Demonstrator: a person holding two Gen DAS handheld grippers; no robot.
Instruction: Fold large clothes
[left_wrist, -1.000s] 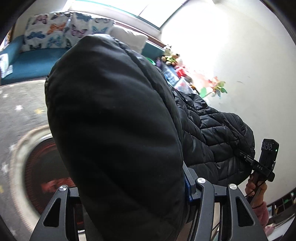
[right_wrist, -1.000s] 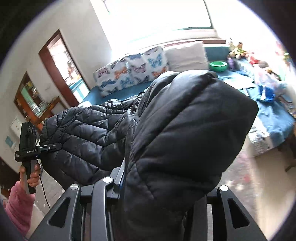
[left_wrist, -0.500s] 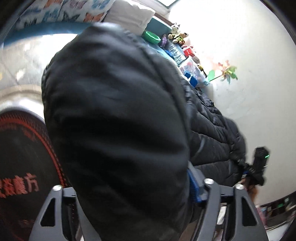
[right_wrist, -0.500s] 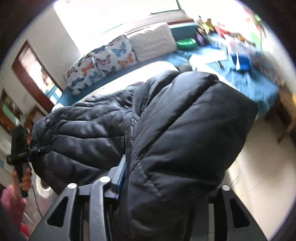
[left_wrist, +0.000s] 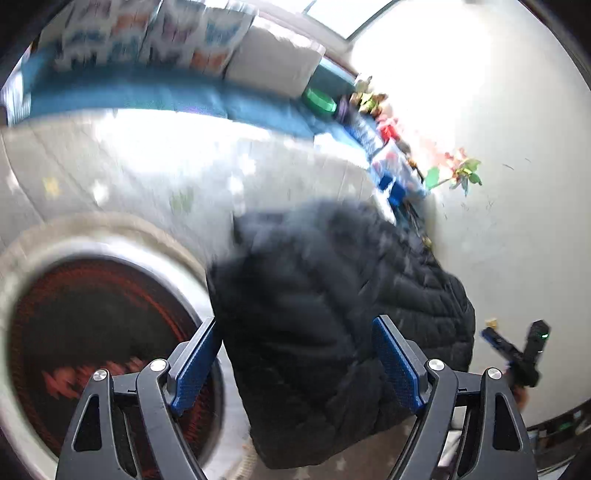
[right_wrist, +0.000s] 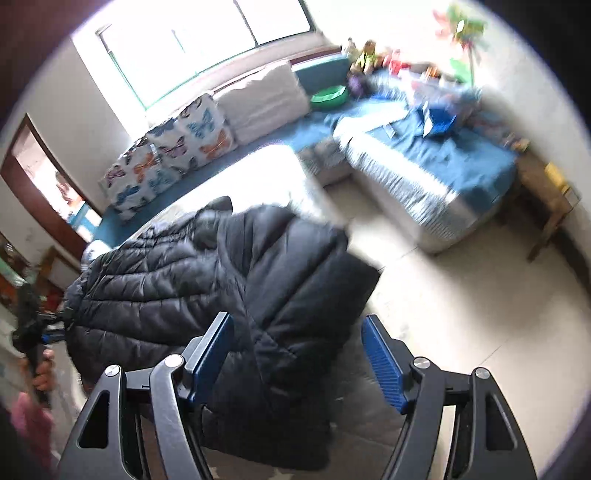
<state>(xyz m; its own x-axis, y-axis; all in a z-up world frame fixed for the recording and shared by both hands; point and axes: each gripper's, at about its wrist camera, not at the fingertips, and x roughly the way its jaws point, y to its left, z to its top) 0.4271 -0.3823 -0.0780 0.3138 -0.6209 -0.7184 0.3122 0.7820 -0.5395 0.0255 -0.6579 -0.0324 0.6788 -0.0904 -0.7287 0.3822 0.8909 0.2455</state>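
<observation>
A black quilted puffer jacket lies on the floor mat in front of both grippers; it also shows in the right wrist view. My left gripper is open, its blue pads apart on either side of a jacket sleeve, above it. My right gripper is open too, its pads spread over the other sleeve end. Each view shows the other gripper at the jacket's far side: the right gripper in the left wrist view, the left gripper in the right wrist view.
A round rug with a dark red centre lies left of the jacket. A blue bench with butterfly cushions runs along the window wall. A low bed with a blue cover and toys stands to the right. A white wall is close by.
Both grippers were shut on the raised jacket sleeves. They have come down and opened, and the jacket has dropped onto the floor. The frames are motion-blurred.
</observation>
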